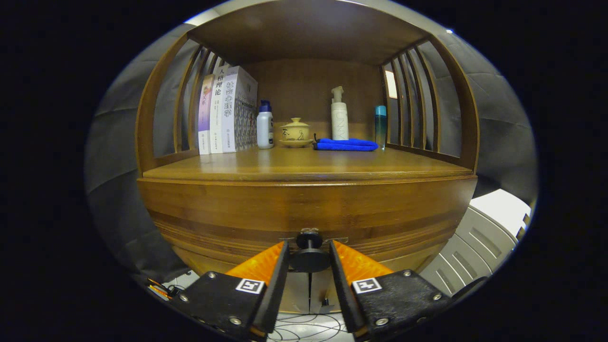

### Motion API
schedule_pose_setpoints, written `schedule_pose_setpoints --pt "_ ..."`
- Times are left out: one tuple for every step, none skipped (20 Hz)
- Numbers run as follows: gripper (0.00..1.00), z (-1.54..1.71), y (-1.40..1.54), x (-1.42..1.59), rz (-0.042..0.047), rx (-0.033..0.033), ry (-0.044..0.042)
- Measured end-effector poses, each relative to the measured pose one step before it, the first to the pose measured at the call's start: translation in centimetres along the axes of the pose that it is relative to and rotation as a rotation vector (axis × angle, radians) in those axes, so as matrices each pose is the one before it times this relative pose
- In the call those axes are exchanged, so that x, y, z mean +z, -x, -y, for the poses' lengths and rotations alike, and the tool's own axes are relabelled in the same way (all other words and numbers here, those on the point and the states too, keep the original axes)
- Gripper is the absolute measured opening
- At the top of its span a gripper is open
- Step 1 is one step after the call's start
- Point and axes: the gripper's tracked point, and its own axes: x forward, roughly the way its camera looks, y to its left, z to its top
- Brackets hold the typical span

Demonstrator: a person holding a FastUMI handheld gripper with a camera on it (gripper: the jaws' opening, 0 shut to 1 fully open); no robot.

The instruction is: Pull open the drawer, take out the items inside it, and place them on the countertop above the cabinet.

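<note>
A wooden cabinet fills the view. Its drawer front (308,209) runs just under the countertop (304,166). The drawer's dark round knob (309,259) sits between my fingertips, and both fingers (266,261) press against its sides, so my gripper (309,256) is shut on the knob. The drawer's inside is hidden. I cannot tell whether the drawer has come out at all.
At the back of the countertop stand upright books (228,114), a white bottle with a blue cap (265,126), a yellow lidded cup on a saucer (295,132), a folded blue cloth (346,144), a white pump bottle (339,116) and a teal bottle (380,124). A white slatted plastic object (479,242) stands right of the cabinet.
</note>
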Motion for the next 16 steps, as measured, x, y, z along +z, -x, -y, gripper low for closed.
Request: schedule_pose_setpoints --pt "0.49 0.152 0.106 -0.058 0.00961 0.00613 -0.01238" --pt "0.49 0.000 -0.010 0.058 0.01606 0.00607 -0.00983" --pt "0.46 -0.021 0.008 -0.109 0.00671 0.00560 -0.00297" --pt "0.45 0.021 -0.097 -0.124 0.00027 0.00440 0.00502" --pt "0.43 0.084 -0.044 -0.195 -0.00303 -0.00171 0.00008" --pt "0.41 0.006 0.149 0.004 -0.00016 -0.00426 0.00206" --pt "0.39 -0.023 0.097 0.015 0.00407 -0.00176 0.00943" --pt "0.38 0.003 -0.037 0.043 -0.00112 0.00194 0.01082" --pt "0.37 -0.003 0.004 -0.254 -0.00221 0.00331 0.00648" --pt "0.36 0.072 0.252 0.026 -0.00336 0.00160 -0.00630" --pt "0.36 0.137 0.479 -0.145 -0.00143 0.00172 -0.00853" --pt "0.36 0.076 0.428 -0.087 0.00017 0.00033 -0.00785" --pt "0.36 0.119 0.457 -0.121 -0.00143 -0.00095 -0.00663" --pt "0.36 0.074 0.549 -0.172 -0.00244 -0.00196 -0.00396" --pt "0.36 0.080 0.714 -0.137 -0.00087 0.00020 -0.00090" --pt "0.36 0.009 0.807 -0.158 -0.00181 0.00117 0.00076"
